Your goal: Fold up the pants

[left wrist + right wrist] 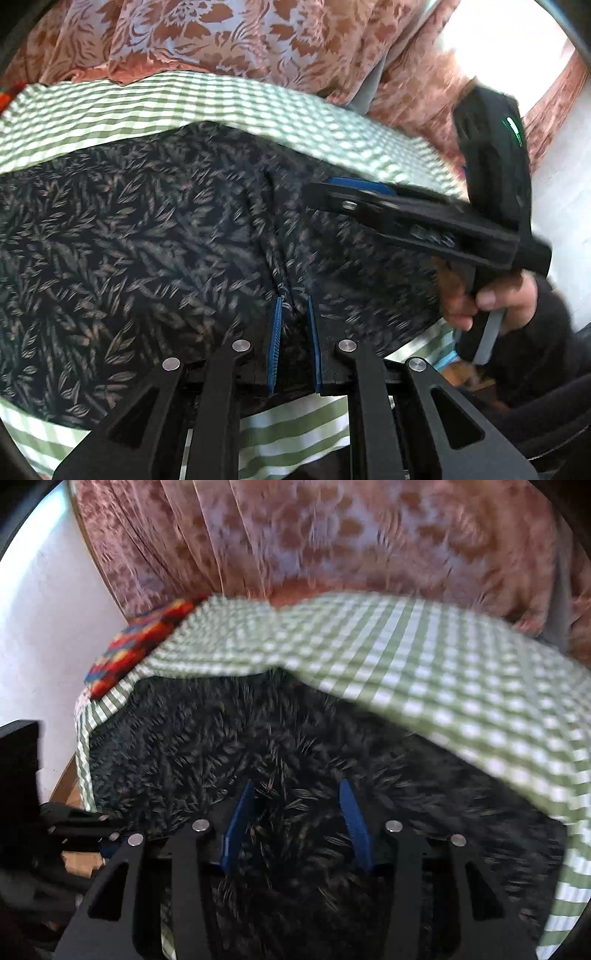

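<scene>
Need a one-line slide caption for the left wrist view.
Left tongs pinch a ridge of the dark leaf-print pants on green-checked cloth; right tongs reach across.

Both wrist views close over pants (147,240).

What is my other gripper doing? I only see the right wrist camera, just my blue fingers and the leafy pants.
Observer: The left gripper has its fingers nearly together, pinching a raised crease of the pants.
Operator: Can you see my gripper from there?
Observer: Yes. The right gripper reaches over the pants near the checked cloth, held by a hand.
Operator: Is anything lit on it?
Observer: A green light glows on its body.
</scene>
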A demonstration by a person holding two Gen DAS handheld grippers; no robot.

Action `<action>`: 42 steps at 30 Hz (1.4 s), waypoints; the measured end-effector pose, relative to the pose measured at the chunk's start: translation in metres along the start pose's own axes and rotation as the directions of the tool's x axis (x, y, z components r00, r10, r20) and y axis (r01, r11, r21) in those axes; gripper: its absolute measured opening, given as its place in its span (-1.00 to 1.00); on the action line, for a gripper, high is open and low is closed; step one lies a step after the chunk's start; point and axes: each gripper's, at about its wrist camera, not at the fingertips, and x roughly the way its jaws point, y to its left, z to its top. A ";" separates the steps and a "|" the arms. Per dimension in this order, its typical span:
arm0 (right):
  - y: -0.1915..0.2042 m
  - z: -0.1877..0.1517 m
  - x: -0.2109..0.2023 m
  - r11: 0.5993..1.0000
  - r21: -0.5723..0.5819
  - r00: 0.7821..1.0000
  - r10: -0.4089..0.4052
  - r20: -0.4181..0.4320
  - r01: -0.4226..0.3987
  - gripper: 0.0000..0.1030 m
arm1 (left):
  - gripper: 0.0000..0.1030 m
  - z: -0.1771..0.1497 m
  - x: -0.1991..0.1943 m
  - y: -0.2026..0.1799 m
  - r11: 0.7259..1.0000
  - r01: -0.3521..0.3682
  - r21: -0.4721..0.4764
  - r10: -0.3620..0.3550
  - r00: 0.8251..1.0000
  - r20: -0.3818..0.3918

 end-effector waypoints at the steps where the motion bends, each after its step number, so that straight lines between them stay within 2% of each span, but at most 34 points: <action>1: -0.002 -0.002 0.010 1.000 0.017 1.000 -0.003 -0.018 0.003 -0.05 | -0.76 -0.002 0.003 -0.001 1.000 -0.024 0.010 0.024 1.000 -0.004; 7: -0.007 -0.010 0.016 1.000 0.017 0.999 0.004 0.051 -0.005 -0.05 | -0.70 -0.003 0.006 -0.005 0.996 -0.083 0.020 0.083 0.996 0.008; 20: -0.001 -0.009 -0.001 0.999 0.041 0.999 0.010 0.050 -0.012 -0.02 | -0.70 -0.003 -0.008 -0.010 0.988 -0.154 0.018 0.153 0.987 0.044; 25: 0.002 0.006 -0.010 0.999 0.022 0.998 0.030 0.059 -0.031 -0.02 | -0.70 -0.003 -0.015 -0.004 0.983 -0.184 0.009 0.183 0.981 0.061; 29: -0.001 0.023 -0.008 1.000 0.014 0.998 0.015 0.056 -0.016 -0.02 | -0.70 0.002 -0.018 0.004 0.979 -0.203 0.009 0.202 0.977 0.072; 34: -0.007 0.049 0.000 1.000 0.022 0.998 0.007 0.057 -0.008 -0.02 | -0.70 0.013 -0.018 0.029 0.966 -0.258 -0.037 0.260 0.963 0.066; 36: -0.008 0.061 0.012 1.000 0.023 0.999 0.010 0.038 -0.011 0.16 | -0.70 0.017 -0.018 0.039 0.962 -0.270 -0.052 0.273 0.959 0.071; 40: -0.004 0.075 0.038 1.000 -0.010 1.000 0.005 -0.009 -0.006 0.17 | -0.70 0.023 -0.018 0.050 0.954 -0.290 -0.069 0.295 0.952 0.082; 41: -0.003 0.077 0.046 1.000 -0.021 1.000 0.010 -0.026 -0.010 0.16 | -0.70 0.024 -0.016 0.054 0.953 -0.293 -0.074 0.299 0.951 0.079; 42: -0.002 0.078 0.052 0.999 -0.031 0.999 0.010 -0.041 -0.012 -0.10 | -0.70 0.024 -0.015 0.057 0.952 -0.295 -0.078 0.301 0.951 0.075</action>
